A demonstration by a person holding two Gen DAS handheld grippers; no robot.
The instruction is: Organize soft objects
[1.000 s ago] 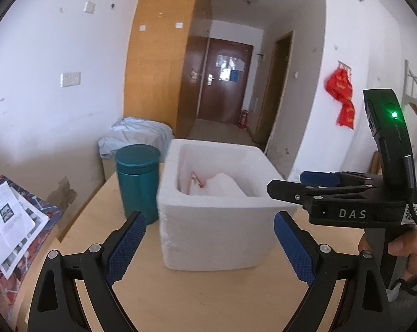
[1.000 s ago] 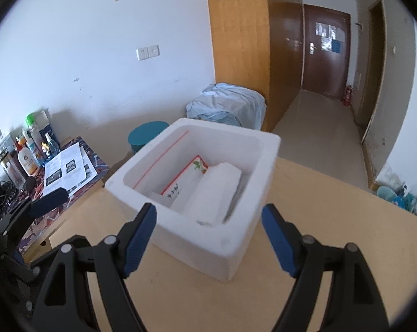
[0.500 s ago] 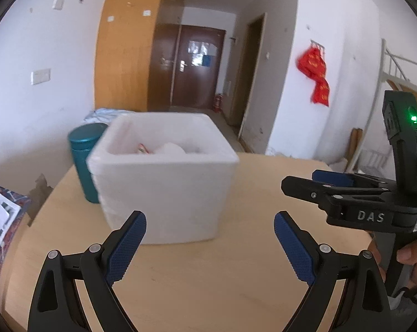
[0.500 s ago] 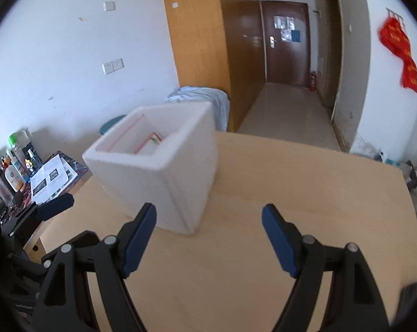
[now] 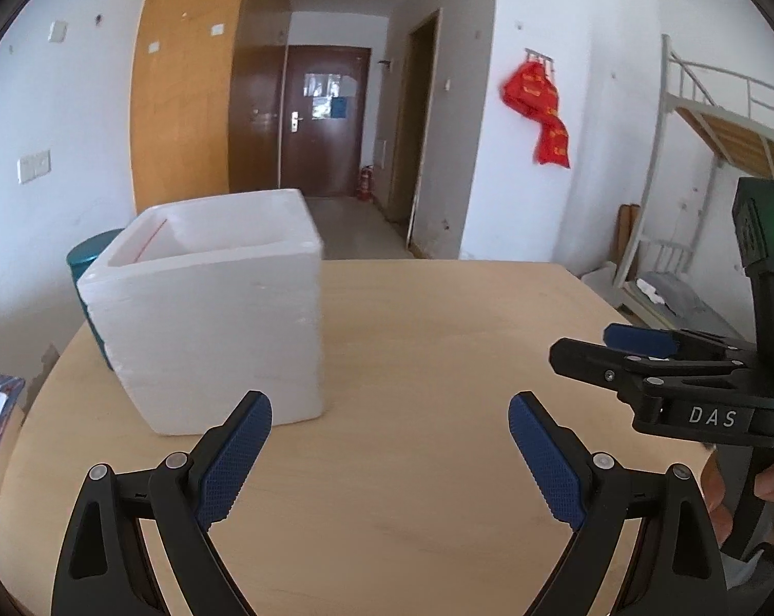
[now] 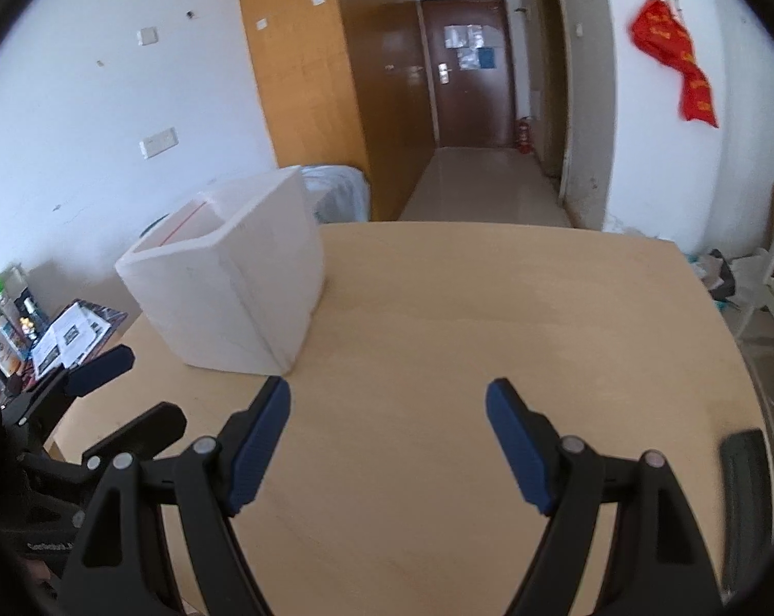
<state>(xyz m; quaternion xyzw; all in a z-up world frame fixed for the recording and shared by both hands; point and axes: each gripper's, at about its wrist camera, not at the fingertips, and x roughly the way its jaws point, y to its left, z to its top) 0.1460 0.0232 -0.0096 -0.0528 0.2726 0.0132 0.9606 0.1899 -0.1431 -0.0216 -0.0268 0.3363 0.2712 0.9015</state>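
A white foam box (image 5: 212, 318) stands on the wooden table (image 5: 438, 349), left of centre in both wrist views (image 6: 228, 287). From here its contents are hidden behind its walls. My left gripper (image 5: 389, 454) is open over bare tabletop, just right of the box's near corner, with nothing between its blue pads. My right gripper (image 6: 387, 441) is open too, empty, over the table right of the box. In the left wrist view the right gripper (image 5: 638, 346) shows at the right edge, held by a hand (image 5: 720, 493). The left gripper (image 6: 99, 369) shows at the left in the right wrist view.
A teal canister (image 5: 86, 267) stands behind the box's left side. Papers on a patterned surface (image 6: 74, 333) and bottles (image 6: 4, 323) lie off the table's left end. A bundle of cloth (image 6: 335, 190) sits beyond the box. A bunk bed frame (image 5: 715, 154) stands at right.
Both grippers have swung to the right and sunk a little, so the foam box slid from centre to the left of both views and its contents dropped out of sight. Both stayed open.
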